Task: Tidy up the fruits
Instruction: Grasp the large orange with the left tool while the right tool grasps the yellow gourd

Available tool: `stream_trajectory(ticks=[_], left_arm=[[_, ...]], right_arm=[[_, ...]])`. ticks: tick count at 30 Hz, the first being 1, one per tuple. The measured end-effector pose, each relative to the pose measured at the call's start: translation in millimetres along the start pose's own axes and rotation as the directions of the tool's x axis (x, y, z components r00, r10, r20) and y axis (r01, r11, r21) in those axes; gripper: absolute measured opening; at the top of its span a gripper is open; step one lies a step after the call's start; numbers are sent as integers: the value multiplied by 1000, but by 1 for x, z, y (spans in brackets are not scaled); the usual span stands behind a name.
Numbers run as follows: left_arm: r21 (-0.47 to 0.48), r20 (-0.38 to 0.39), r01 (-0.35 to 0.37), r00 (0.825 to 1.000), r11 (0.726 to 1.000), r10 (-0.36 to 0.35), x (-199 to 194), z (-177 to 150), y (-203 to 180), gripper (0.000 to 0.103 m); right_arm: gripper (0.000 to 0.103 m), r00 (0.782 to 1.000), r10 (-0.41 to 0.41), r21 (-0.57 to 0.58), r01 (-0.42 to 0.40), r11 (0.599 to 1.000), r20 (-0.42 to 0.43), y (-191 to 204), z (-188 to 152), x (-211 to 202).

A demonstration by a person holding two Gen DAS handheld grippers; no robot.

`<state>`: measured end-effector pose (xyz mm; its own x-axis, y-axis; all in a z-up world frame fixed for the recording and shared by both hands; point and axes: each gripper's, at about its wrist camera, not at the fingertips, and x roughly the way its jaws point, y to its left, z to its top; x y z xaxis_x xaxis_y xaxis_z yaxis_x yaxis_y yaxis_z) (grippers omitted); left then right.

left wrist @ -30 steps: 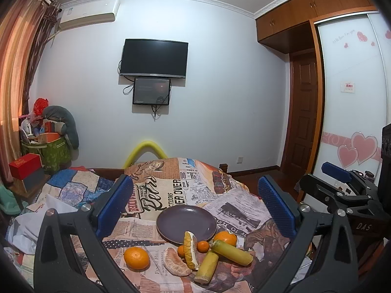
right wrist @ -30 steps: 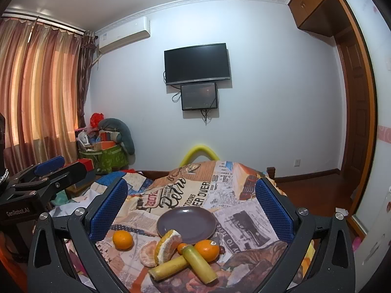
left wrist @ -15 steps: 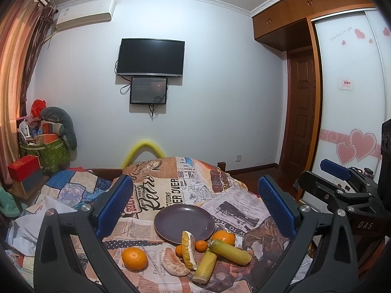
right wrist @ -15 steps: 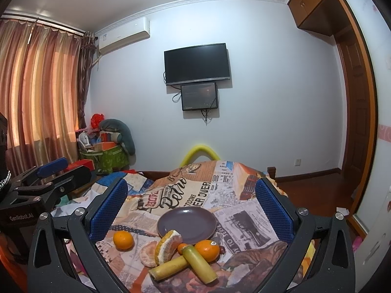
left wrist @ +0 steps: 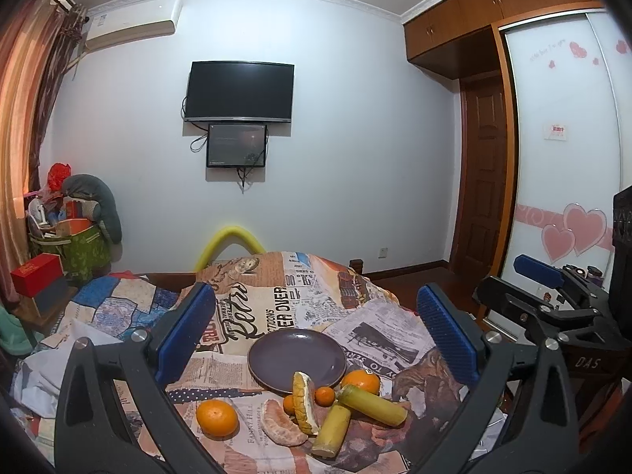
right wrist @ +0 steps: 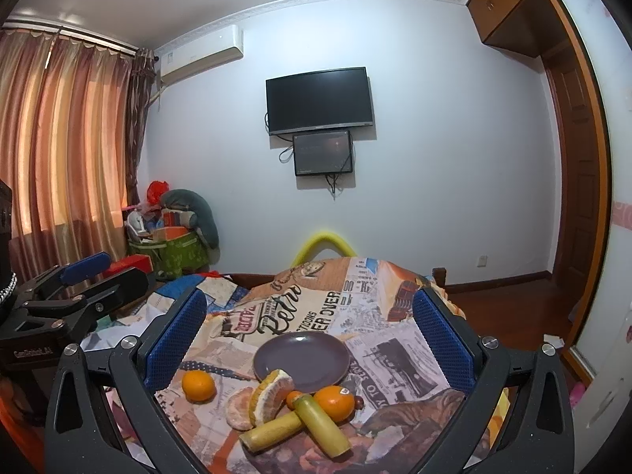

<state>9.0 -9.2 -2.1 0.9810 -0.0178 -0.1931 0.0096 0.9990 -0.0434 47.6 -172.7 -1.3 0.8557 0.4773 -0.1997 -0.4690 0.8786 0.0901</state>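
Note:
A dark purple plate [left wrist: 297,358] [right wrist: 302,359] sits bare on a newspaper-print cloth. In front of it lie an orange [left wrist: 217,417] [right wrist: 198,385] off to the left, a second orange [left wrist: 360,381] [right wrist: 334,403], peeled pomelo pieces [left wrist: 304,402] [right wrist: 270,395], small tangerines [left wrist: 324,395] and two yellow-green cane sticks [left wrist: 371,404] [right wrist: 322,429]. My left gripper [left wrist: 316,339] is open and empty, above and short of the fruit. My right gripper [right wrist: 310,339] is open and empty, likewise held back from the pile.
The cloth-covered table [left wrist: 276,300] drops off at its far edge by a yellow foam arch [left wrist: 229,243]. A patchwork quilt [left wrist: 110,304] lies to the left. Boxes and bags [right wrist: 173,245] stand by the curtain. A wardrobe and a door stand on the right.
Both grippers stay open. The left view has shifted slightly, the right view hardly at all. The fruit has not moved.

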Motion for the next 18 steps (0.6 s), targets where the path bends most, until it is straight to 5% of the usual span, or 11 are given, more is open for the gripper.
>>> stream_trajectory(ticks=[11, 18], left_arm=[[-15, -85, -63, 995, 998, 61, 22, -17, 12, 103], [-63, -229, -83, 971, 995, 66, 57, -47, 44, 103]], right_arm=[[103, 997, -26, 15, 27, 1000, -75, -12, -21, 23], [103, 974, -67, -22, 64, 998, -218, -20, -53, 57]])
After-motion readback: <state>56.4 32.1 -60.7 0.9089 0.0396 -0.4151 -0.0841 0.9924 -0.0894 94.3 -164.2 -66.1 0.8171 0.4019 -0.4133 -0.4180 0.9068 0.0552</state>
